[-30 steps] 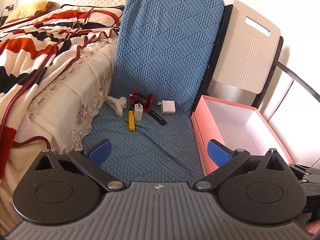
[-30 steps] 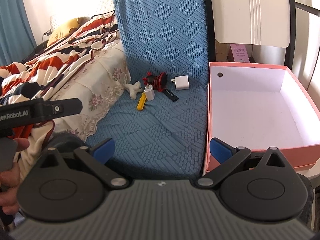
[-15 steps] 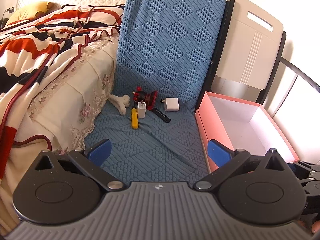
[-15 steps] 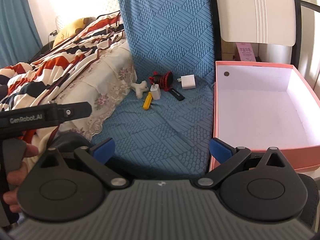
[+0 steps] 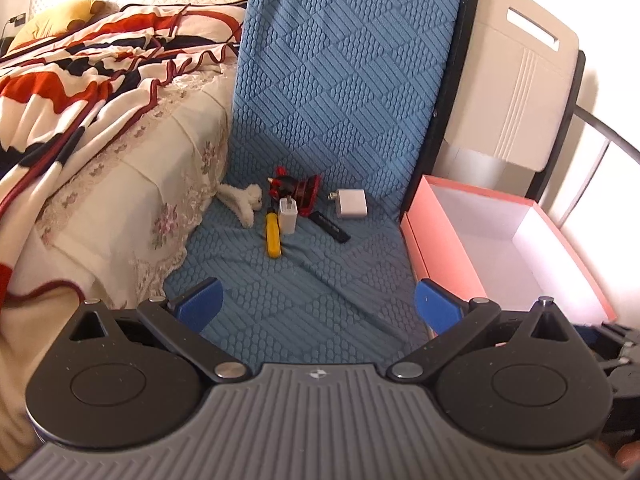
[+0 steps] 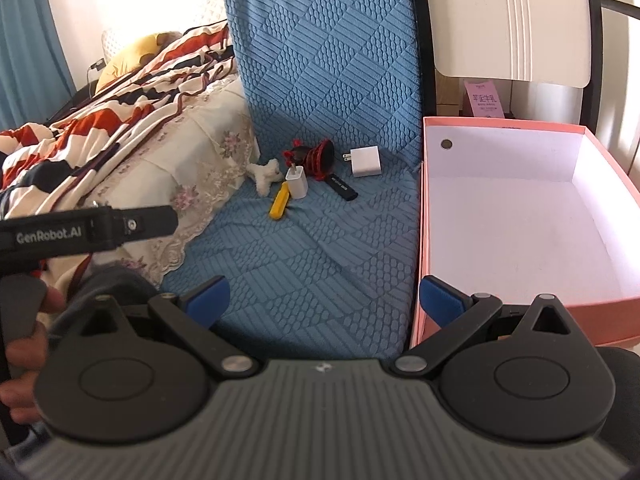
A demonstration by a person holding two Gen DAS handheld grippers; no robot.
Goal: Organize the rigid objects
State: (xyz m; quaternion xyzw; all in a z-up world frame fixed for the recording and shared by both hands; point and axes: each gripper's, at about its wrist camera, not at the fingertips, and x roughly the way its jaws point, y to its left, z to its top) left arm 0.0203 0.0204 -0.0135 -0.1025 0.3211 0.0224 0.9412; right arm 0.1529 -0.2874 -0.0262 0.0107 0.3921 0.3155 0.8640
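Several small objects lie at the back of a blue quilted mat (image 5: pixel 312 280): a yellow tool (image 5: pixel 273 235), a small white charger (image 5: pixel 287 216), a flat white charger (image 5: pixel 351 203), a black stick (image 5: pixel 330 227), a red-and-black figure (image 5: pixel 298 191) and a white plush bone (image 5: pixel 242 202). They also show in the right wrist view, with the yellow tool (image 6: pixel 279 201) nearest. An open pink box (image 6: pixel 520 220) stands to the right of the mat. My left gripper (image 5: pixel 316 304) and right gripper (image 6: pixel 322 300) are both open and empty, well short of the objects.
A bed with a striped blanket (image 5: pixel 80 80) borders the mat on the left. A white folded chair (image 5: pixel 516 92) leans behind the pink box (image 5: pixel 504 248). The left gripper's handle (image 6: pixel 88 228) and hand show at the left of the right wrist view.
Both grippers have moved a little forward toward the objects. The objects and the box have not moved. Both grippers stay open.
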